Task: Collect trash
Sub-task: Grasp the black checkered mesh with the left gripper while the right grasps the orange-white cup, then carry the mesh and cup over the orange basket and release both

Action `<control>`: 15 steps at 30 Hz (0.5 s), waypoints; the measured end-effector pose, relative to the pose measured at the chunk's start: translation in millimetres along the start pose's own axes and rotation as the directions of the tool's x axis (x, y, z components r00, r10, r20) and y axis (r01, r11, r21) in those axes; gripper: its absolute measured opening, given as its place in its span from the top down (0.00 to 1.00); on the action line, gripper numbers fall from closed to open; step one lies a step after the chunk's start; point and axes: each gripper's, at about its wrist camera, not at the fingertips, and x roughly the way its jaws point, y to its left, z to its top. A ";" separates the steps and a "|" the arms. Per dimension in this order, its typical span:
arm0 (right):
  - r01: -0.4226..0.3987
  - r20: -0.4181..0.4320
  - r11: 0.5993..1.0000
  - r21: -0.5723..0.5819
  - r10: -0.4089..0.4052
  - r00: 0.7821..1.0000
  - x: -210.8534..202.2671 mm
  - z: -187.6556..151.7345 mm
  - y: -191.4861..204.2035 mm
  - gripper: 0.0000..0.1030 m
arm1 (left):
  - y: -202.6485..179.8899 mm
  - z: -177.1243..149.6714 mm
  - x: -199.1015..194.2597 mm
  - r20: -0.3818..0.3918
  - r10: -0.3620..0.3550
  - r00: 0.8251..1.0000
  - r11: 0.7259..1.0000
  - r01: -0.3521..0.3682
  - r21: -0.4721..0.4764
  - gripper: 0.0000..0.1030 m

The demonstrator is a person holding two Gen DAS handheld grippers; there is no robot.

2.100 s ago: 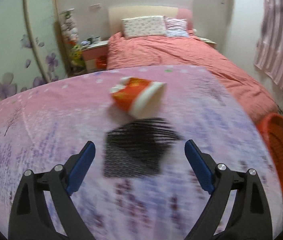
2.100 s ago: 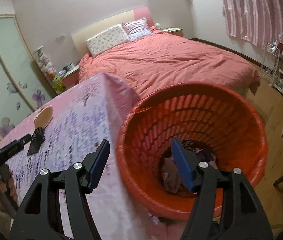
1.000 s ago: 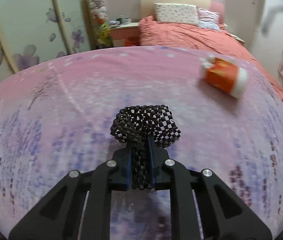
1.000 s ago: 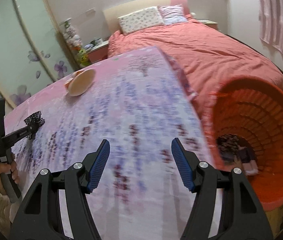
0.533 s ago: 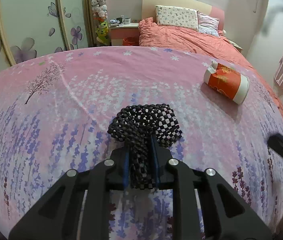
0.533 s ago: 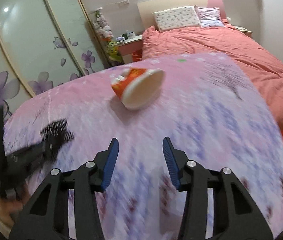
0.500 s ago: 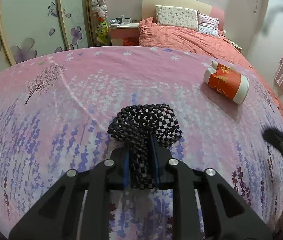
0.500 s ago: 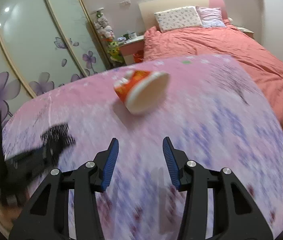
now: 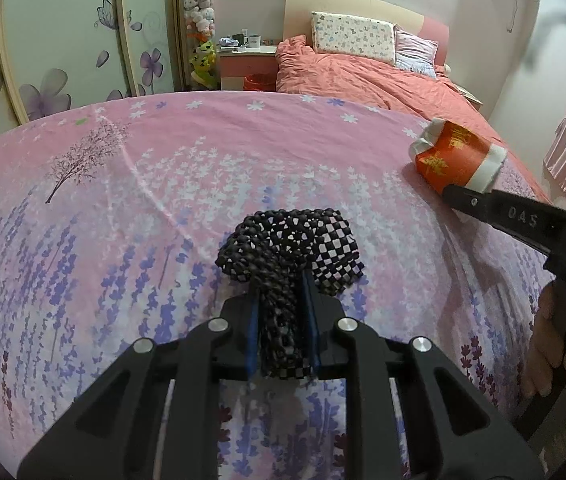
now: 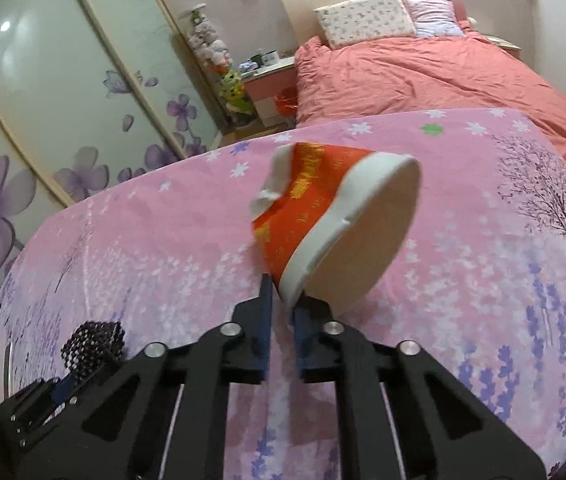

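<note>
A crumpled black checkered mesh scrap [image 9: 295, 240] hangs just above the pink flowered tablecloth [image 9: 123, 220], and my left gripper [image 9: 281, 292] is shut on its bunched lower end. To the right lies a dented red paper cup [image 9: 453, 158] with a white rim. In the right wrist view my right gripper [image 10: 281, 292] has its jaws closing tight on that cup [image 10: 315, 200], the white rim pinched between the blue pads and the open mouth facing the camera. The mesh scrap [image 10: 95, 340] and left gripper [image 10: 79, 372] show at lower left there.
A person's hand [image 9: 543, 352] grips the right tool's handle at the right edge. Beyond the table stand a bed with a coral duvet [image 9: 363, 76], a nightstand [image 9: 247, 60] and flower-patterned sliding wardrobe doors [image 9: 63, 40].
My right gripper swept left from the orange basket across the table to the cup and its jaws went from wide apart to pinched on the rim. The left gripper kept its hold on the mesh.
</note>
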 end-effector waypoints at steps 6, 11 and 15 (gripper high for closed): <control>0.006 0.030 1.000 -0.008 -0.006 1.000 -31.1 -21.1 -8.2 0.97 | -0.2 0.4 0.0 0.000 -0.003 1.000 1.000 0.003 -0.002 0.80; 0.040 0.060 0.999 0.024 -0.042 0.997 -73.8 -46.3 -29.8 0.97 | 6.7 0.4 -1.4 0.007 -0.066 0.998 0.997 0.066 -0.028 0.82; 0.093 0.087 0.996 0.010 -0.093 0.992 -103.5 -56.5 -39.7 0.97 | 9.3 -2.0 -6.1 0.019 -0.096 0.995 0.995 0.097 -0.035 0.86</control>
